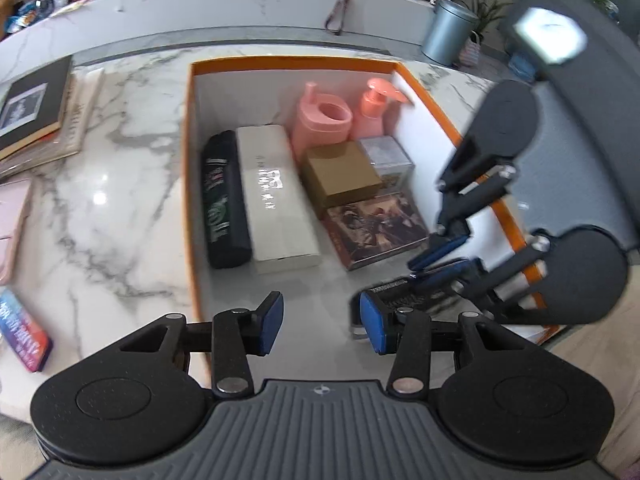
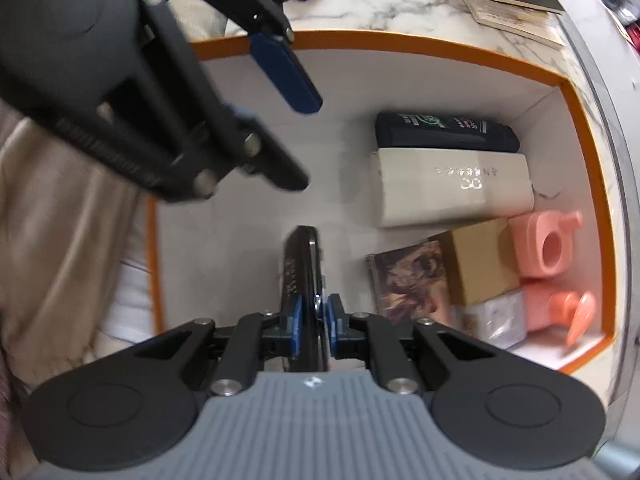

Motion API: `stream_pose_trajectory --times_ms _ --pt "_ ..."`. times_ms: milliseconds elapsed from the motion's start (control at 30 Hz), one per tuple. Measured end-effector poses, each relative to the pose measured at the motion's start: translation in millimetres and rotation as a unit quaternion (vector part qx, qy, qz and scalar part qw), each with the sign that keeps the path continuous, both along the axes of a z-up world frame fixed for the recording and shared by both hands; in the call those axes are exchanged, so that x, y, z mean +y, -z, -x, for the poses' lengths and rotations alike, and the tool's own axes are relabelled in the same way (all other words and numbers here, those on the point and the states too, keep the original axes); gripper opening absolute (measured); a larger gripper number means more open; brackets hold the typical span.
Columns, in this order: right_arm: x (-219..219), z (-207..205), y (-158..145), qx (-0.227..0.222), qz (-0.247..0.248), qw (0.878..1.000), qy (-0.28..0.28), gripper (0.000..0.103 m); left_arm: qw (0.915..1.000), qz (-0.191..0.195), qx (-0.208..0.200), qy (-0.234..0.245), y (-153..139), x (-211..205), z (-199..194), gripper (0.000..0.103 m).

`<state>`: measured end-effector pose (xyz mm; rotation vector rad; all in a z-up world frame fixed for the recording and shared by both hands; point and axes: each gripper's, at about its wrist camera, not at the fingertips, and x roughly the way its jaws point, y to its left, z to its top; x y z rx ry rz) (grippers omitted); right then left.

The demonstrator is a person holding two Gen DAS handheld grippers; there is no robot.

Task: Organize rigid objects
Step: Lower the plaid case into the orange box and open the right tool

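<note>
An orange-rimmed box [image 1: 192, 128] with white walls stands on the marble table; its rim also shows in the right wrist view [image 2: 400, 46]. Inside lie a black case [image 1: 224, 200], a white carton [image 1: 276, 196], a tan box [image 1: 340, 174], a pink cup [image 1: 324, 120], a pink pump bottle [image 1: 376, 108], a clear box [image 1: 386, 154] and a picture box [image 1: 376, 230]. My right gripper [image 2: 313, 320] is shut on a thin black case [image 2: 302, 276], held edge-up over the box floor; it shows in the left wrist view [image 1: 440, 264]. My left gripper [image 1: 322, 322] is open and empty above the box's near part.
Books and a framed picture [image 1: 36, 108] lie on the marble table [image 1: 120, 184] left of the box. A colourful phone-like item [image 1: 24, 336] and a pink book [image 1: 12, 224] lie at the far left. A metal bin [image 1: 448, 32] stands beyond the table.
</note>
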<state>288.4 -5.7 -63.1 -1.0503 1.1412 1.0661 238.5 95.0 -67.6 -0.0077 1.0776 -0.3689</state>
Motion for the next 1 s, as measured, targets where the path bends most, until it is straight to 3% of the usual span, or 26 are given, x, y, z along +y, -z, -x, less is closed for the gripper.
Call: stream_pose_trajectory --times_ms 167,233,433,567,667,767,867,1000 --pt "3 -16 17 -0.001 0.030 1.000 -0.004 0.013 1.0000 -0.004 0.003 0.005 2 -7 -6 0.054" --pt "2 -21 22 -0.003 0.035 0.999 -0.004 0.005 0.9999 -0.008 0.002 0.010 2 -8 -6 0.054" --pt "0 -18 33 -0.017 0.039 0.999 -0.002 0.007 0.9997 0.009 0.008 0.022 1 -10 -2 0.054" --pt "-10 -24 17 -0.025 0.010 0.999 0.046 0.007 0.9986 0.029 0.026 0.036 5 -19 -4 0.054" --pt "-21 -32 8 -0.031 0.002 0.994 0.105 0.008 0.9975 0.023 0.061 0.028 17 -29 -14 0.054" --pt "-28 -36 4 -0.035 -0.001 0.990 0.138 0.017 0.9953 0.030 0.092 0.007 30 -32 -28 0.054" --pt "-33 -35 2 -0.054 -0.004 0.988 0.147 0.017 0.9972 0.027 0.069 -0.008 37 -30 -44 0.053" --pt "-50 -41 -18 -0.076 -0.057 0.978 0.186 0.017 0.9977 0.025 0.064 -0.005 45 -35 -64 0.048"
